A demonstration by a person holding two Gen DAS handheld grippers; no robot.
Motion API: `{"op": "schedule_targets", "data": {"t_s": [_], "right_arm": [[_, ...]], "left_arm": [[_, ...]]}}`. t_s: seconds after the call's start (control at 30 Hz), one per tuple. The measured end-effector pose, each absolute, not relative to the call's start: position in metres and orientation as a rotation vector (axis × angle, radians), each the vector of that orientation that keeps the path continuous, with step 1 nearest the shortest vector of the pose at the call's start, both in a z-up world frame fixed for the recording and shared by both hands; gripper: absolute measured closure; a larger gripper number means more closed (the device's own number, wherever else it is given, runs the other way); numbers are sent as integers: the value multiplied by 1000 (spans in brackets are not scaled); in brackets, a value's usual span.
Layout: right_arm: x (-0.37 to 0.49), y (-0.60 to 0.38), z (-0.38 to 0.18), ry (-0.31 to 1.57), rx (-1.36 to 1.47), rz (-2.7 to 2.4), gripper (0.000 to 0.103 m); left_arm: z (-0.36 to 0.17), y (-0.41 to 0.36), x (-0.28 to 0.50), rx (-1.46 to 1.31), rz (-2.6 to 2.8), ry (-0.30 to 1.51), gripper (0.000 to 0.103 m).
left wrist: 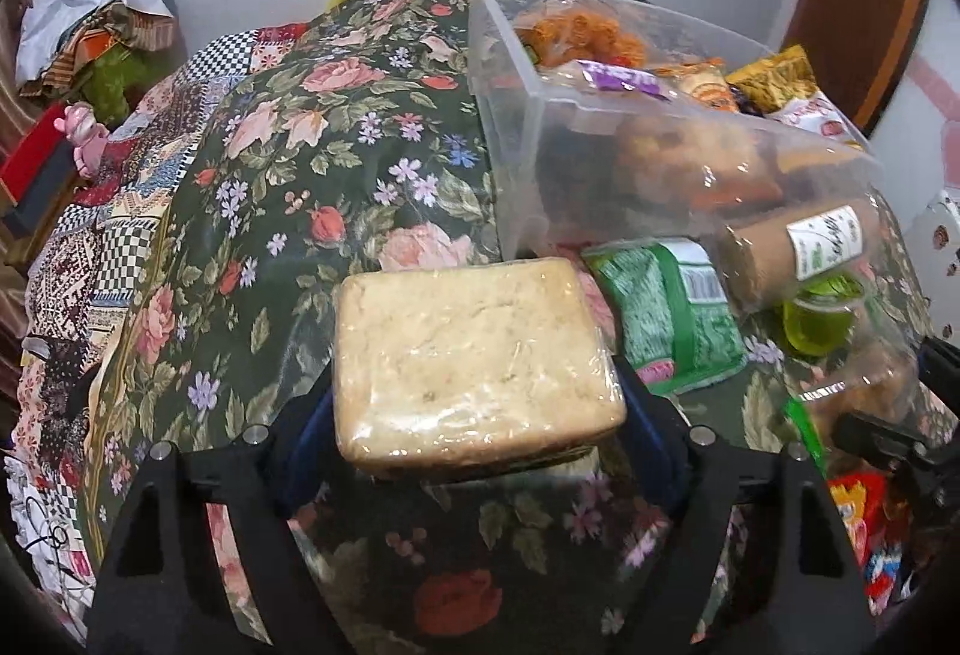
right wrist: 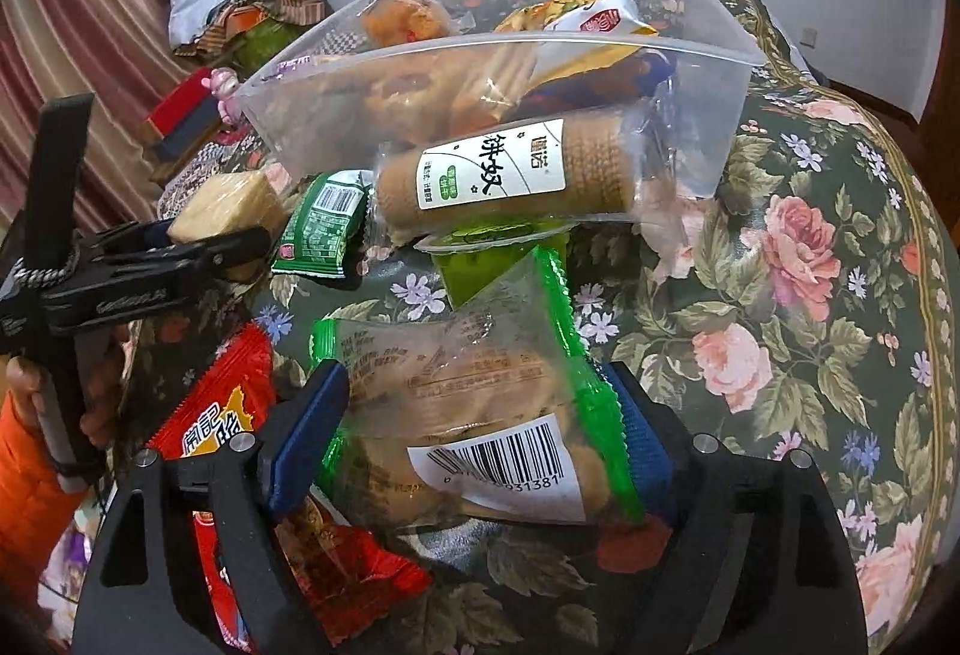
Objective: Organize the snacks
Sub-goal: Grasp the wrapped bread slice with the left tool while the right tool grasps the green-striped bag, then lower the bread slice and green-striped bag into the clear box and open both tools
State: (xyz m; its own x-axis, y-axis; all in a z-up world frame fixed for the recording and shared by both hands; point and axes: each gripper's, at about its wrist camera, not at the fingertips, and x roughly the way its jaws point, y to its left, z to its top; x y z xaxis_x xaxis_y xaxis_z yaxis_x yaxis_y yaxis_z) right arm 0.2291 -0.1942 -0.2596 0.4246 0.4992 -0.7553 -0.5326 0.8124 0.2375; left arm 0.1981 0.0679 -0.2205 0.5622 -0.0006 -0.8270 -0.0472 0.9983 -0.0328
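Note:
A beige block wrapped in clear film [left wrist: 474,355] sits between the pads of my left gripper [left wrist: 480,415], which is shut on its near end; it also shows as the beige block [right wrist: 222,205]. My right gripper [right wrist: 474,433] stands open around a clear green-edged biscuit packet [right wrist: 480,415] lying on the floral cloth. Beyond it is a clear plastic bin [right wrist: 480,42] holding several snacks. A biscuit roll with a white label [right wrist: 498,175], a green jelly cup [right wrist: 474,265] and a small green packet [right wrist: 324,229] lie in front of the bin.
A red snack packet [right wrist: 222,415] lies under the right gripper's left finger. The floral cloth [left wrist: 360,175] covers a rounded surface that drops away at left onto patchwork fabric [left wrist: 90,235]. Piled clothes [left wrist: 102,30] sit at far left. An orange sleeve [right wrist: 30,451] holds the left gripper.

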Motion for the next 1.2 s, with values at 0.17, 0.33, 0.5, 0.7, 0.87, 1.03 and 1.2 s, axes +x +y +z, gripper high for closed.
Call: {"op": "schedule_targets", "data": {"t_s": [0.17,0.33,0.5,0.7,0.87,1.03,1.2], "right_arm": [[233,-190,-263,931,-44,661,25],[235,-195,-258,933,13,694,57],[227,-205,-249,902,15,660,62],[219,-224,-225,844,35,640,62],[223,-236,-200,770,56,617,62],[233,-234,-175,700,79,597,62],[243,-230,-154,639,75,587,62]], "left_arm": [[-217,63,185,-51,11,976,22],[-210,56,176,-55,-9,970,22],[-195,52,169,-63,-25,941,22],[-173,47,164,-67,-38,895,22],[-151,43,166,-75,-48,853,22],[-133,39,177,-96,-59,819,22],[-117,30,190,-86,-70,786,22]]}}
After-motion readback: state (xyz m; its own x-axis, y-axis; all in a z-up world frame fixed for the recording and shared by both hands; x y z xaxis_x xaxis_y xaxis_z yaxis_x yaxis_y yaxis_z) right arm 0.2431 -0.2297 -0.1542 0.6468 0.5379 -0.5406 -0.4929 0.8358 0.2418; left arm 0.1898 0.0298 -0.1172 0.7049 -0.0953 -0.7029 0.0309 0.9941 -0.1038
